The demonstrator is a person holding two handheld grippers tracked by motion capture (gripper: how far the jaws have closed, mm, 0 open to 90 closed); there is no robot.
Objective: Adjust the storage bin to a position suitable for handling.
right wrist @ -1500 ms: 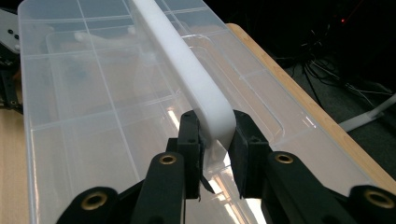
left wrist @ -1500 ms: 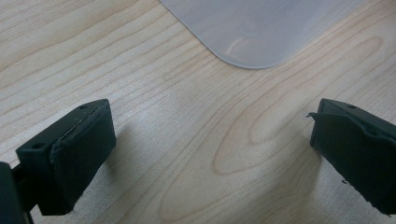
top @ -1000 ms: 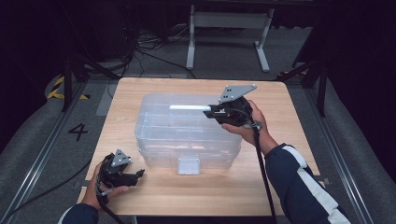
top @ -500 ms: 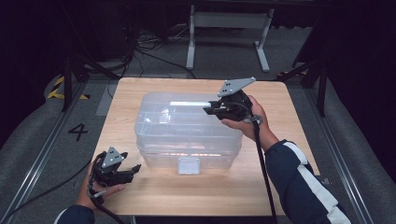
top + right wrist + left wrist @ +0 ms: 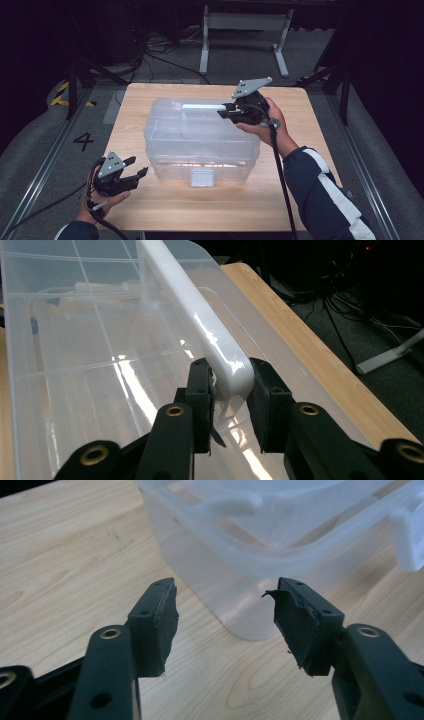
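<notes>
Here, box handle (image 5: 200, 315) sits between right gripper (image 5: 231, 390) fingers (clamped).

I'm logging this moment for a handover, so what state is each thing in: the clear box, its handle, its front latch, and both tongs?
Clear storage box: upright on the table, lid on.
White handle: raised, gripped at its end.
Front latch: down against the box front.
Right tongs: shut on the handle.
Left tongs: open, jaws just been closing, nothing between them, short of the box corner.
</notes>
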